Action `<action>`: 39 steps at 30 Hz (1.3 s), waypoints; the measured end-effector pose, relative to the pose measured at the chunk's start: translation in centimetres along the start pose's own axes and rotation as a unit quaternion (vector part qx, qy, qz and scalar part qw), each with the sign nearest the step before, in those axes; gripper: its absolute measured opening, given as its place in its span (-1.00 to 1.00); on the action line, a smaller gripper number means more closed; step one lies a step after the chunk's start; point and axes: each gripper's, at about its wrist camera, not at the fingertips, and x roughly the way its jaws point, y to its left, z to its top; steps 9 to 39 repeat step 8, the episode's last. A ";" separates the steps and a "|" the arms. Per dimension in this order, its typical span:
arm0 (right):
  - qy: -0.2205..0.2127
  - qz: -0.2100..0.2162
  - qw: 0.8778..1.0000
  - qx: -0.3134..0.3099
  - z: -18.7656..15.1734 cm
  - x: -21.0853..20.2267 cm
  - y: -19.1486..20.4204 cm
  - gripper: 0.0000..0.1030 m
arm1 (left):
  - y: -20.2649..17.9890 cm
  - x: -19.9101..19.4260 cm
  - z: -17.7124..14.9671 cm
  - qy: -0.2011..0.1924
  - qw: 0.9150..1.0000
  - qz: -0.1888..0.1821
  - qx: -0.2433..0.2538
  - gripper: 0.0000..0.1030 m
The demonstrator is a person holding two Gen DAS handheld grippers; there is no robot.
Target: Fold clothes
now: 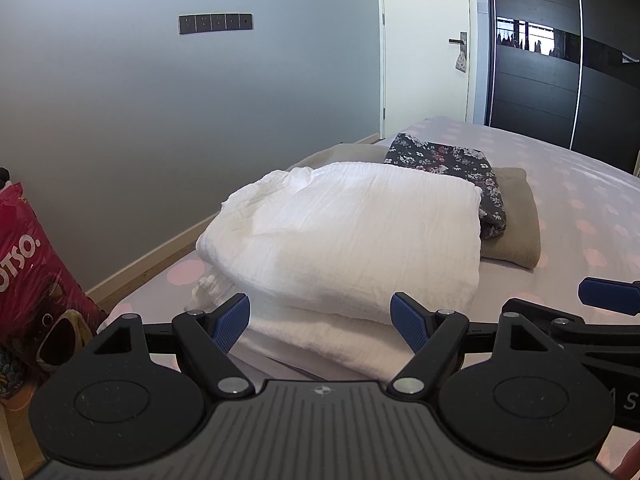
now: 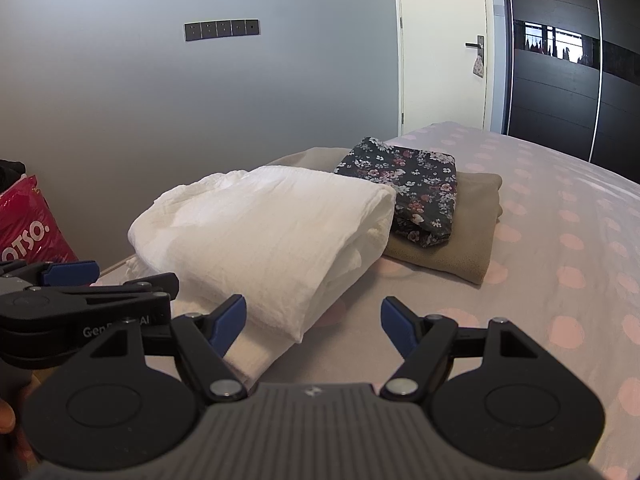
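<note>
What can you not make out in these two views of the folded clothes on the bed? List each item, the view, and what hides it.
- Beige garment, both views: its near part lies under the floral garment and white garment.
- Red bag, both views: its lettering is cut by the left edge.
- Right gripper, left wrist view: cut by the right edge.
- Pouch on door handle: too small.

The bed [image 2: 540, 208] wears a pale sheet dotted with pink spots. A folded white cloth [image 2: 260, 232] lies on it near the wall-side edge. Just behind, touching it, a folded beige cloth [image 2: 468, 236] rests flat on the sheet, with a folded dark flowered cloth [image 2: 408, 184] stacked on top.
</note>
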 end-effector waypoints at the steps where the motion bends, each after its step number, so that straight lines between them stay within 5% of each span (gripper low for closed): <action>1: 0.001 0.000 1.000 0.000 0.0 0.0 0.0 0.49 | 0.0 0.0 0.0 0.001 1.000 0.000 0.000 0.50; 39: 0.003 0.001 1.000 0.002 -0.1 0.0 0.0 0.49 | 0.0 0.1 -0.1 0.004 1.000 -0.002 0.000 0.50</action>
